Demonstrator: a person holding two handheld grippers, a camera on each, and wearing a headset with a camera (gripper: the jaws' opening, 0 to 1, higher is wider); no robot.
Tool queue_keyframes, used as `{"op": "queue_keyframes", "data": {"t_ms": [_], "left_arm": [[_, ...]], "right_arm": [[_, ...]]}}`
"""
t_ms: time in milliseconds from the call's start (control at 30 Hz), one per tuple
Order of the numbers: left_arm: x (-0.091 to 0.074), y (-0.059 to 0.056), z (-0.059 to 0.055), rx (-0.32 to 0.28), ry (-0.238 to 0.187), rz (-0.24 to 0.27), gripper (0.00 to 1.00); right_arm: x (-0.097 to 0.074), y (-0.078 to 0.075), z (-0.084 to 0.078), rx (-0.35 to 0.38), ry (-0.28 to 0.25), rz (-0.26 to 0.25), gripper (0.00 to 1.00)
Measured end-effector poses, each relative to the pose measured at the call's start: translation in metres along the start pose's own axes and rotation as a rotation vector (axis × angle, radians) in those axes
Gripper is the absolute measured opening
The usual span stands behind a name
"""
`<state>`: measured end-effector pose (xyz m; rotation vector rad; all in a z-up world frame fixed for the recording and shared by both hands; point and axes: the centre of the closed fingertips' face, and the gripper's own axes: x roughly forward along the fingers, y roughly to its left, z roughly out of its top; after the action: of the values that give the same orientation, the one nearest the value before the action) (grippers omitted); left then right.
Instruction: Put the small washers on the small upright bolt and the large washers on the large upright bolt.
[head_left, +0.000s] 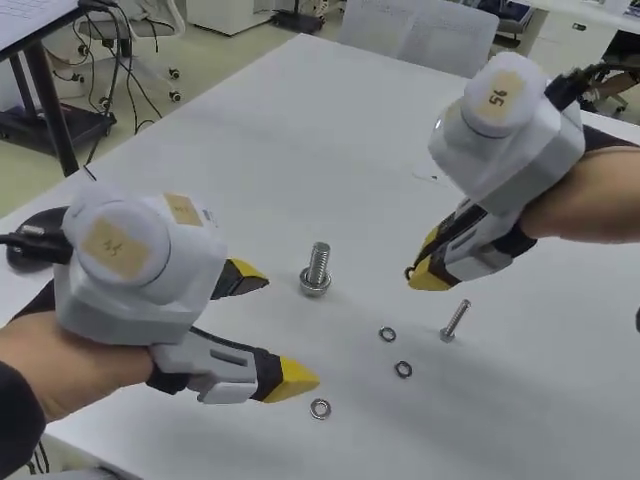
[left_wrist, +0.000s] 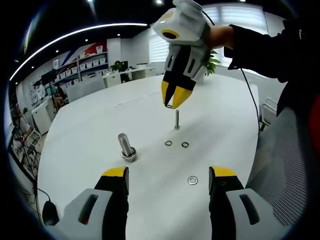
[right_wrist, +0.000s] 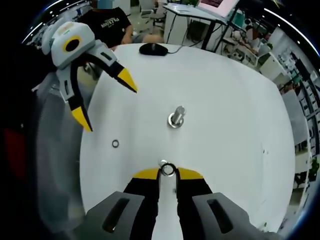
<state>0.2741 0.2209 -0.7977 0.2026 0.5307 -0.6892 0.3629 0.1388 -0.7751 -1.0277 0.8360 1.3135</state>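
Tabletop (head_left: 300, 150), white and wide, sits in an office with desks, shelves and chairs around it. A dark mouse (right_wrist: 153, 48) on a cable lies near its left edge. Toward the middle stands the large bolt (head_left: 317, 268), upright. The small bolt (head_left: 453, 322) stands to its right, well apart. Two loose washers (head_left: 387, 334) lie flat between the bolts. A third washer (head_left: 320, 408) lies nearer the person's edge. The left gripper (left_wrist: 169, 174) hovers low over that edge with its jaws wide apart and nothing between them. The right gripper (head_left: 425, 278) hangs just above the small bolt without touching it, its tips pinched together on a small washer (right_wrist: 167, 170).
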Motion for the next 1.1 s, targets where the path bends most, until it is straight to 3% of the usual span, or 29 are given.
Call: {"op": "queue_keyframes", "data": {"t_ms": [267,633,1100], "left_arm": [[0.0,-0.002,0.001,0.004,-0.003,-0.008,0.64],[0.0,-0.004,0.0,0.007,0.001,-0.013,0.64],[0.0,-0.005,-0.002,0.004,0.008,-0.019,0.64]], "right_arm": [[-0.012,-0.016,-0.027,0.046,0.028,-0.03,0.13],[-0.007,-0.025,-0.054,0.093,0.06,-0.026,0.13],[0.007,-0.026,-0.064,0.105,0.083,0.008,0.13]]}}
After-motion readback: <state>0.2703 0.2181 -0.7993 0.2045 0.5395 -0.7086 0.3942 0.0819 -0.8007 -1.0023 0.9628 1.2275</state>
